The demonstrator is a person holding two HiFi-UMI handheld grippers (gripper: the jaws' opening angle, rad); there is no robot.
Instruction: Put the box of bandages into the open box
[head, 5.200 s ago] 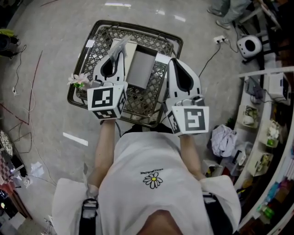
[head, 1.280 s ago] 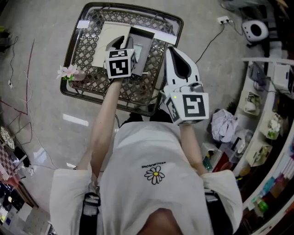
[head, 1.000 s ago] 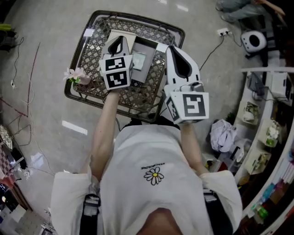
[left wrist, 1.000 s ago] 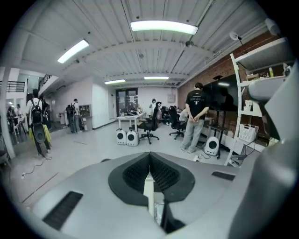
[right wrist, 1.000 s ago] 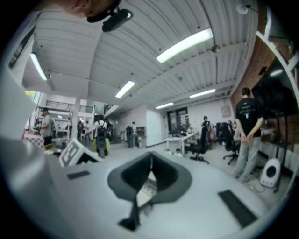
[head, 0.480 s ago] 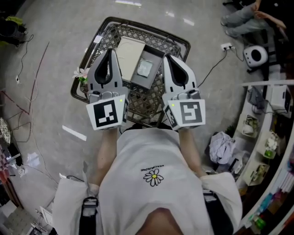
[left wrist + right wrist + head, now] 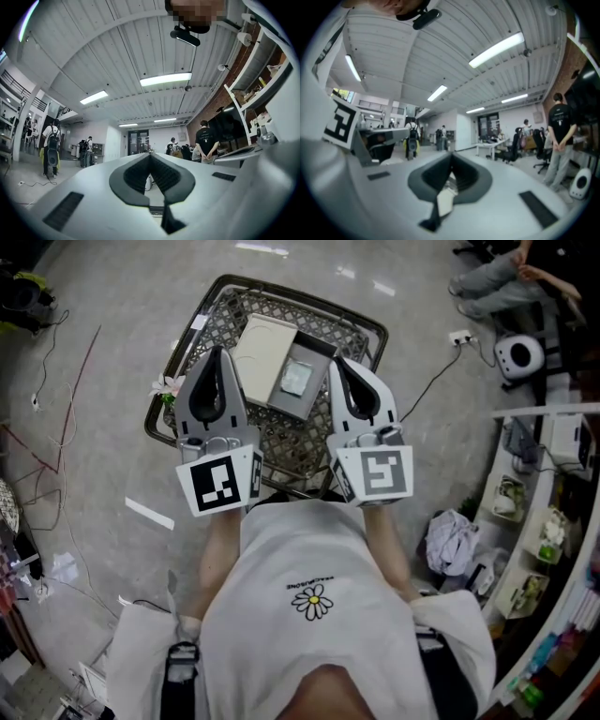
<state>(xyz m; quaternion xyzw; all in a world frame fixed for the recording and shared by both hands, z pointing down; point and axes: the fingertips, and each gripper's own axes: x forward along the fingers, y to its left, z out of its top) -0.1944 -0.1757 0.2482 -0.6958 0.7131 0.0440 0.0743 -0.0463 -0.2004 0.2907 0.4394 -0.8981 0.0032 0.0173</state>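
Left hand-held gripper (image 7: 218, 351) has come back from over the open box (image 7: 317, 357), where it reached a second ago, and now sits drawn in level with the right one. Far left on the wire-lattice worktop (image 7: 281, 442): a small pink flower (image 7: 169, 388) at the rim. Left hand-held gripper: jaws pressed together, nothing between them. Its own view takes in ceiling and far room, not the worktop, so the nose is tipped forward and up. Forearm tucked against the torso, marker cube facing the head camera. Next along, a cream lid (image 7: 261, 348) lies flat against the open box's left side. Inside the open box lies the box of bandages (image 7: 296, 381), pale green, flat on the grey bottom with walls all round it. Its long axis seems to run away from the person, in line with the open box, though it is small to judge. From the hand-held grippers it lies ahead and between them: ahead-right of the left, ahead-left of the right. Right hand-held gripper (image 7: 337, 363) looks the nearer, nose by the open box's right wall in the head view, but how far above it cannot be told. Its jaws are likewise closed on nothing, arm tucked in, nose up. Judgement: the placing looks done, and no further grasp seems called for.
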